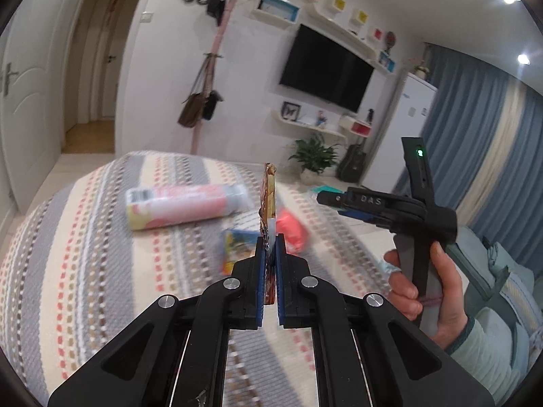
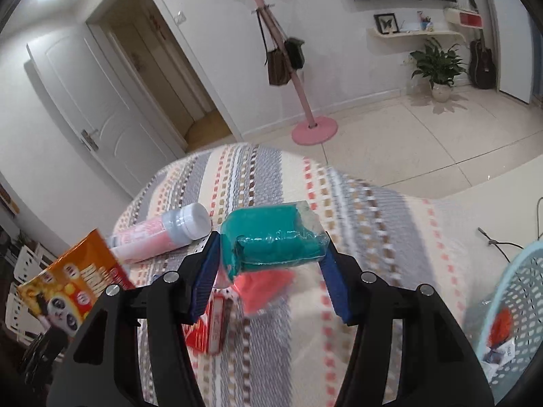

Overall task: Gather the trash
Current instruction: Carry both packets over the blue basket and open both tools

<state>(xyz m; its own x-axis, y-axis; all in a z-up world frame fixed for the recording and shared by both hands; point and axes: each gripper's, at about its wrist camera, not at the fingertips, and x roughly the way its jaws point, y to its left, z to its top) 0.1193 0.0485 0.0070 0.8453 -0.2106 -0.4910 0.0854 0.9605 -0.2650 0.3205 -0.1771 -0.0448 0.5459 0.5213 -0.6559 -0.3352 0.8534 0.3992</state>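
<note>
My left gripper (image 1: pixel 270 237) is shut on an orange snack bag (image 1: pixel 268 193), held edge-on above the striped bed; the same bag shows flat at the left of the right wrist view (image 2: pixel 73 279). My right gripper (image 2: pixel 271 240) is shut on a teal packet in clear wrap (image 2: pixel 271 237), held above the bed; it also shows in the left wrist view (image 1: pixel 327 198). A pink bottle with a white cap (image 1: pixel 185 205) (image 2: pixel 159 237) lies on the bed. An orange-red wrapper (image 1: pixel 292 232) (image 2: pixel 263 286) and a red box (image 2: pixel 212 329) lie below the grippers.
A light blue perforated basket (image 2: pixel 509 291) holding some trash stands at the right edge of the bed (image 2: pixel 390 271). A colourful packet (image 1: pixel 237 247) lies on the bed. A pink coat stand (image 2: pixel 314 129), a potted plant (image 2: pixel 437 64) and a door (image 2: pixel 95 108) are beyond.
</note>
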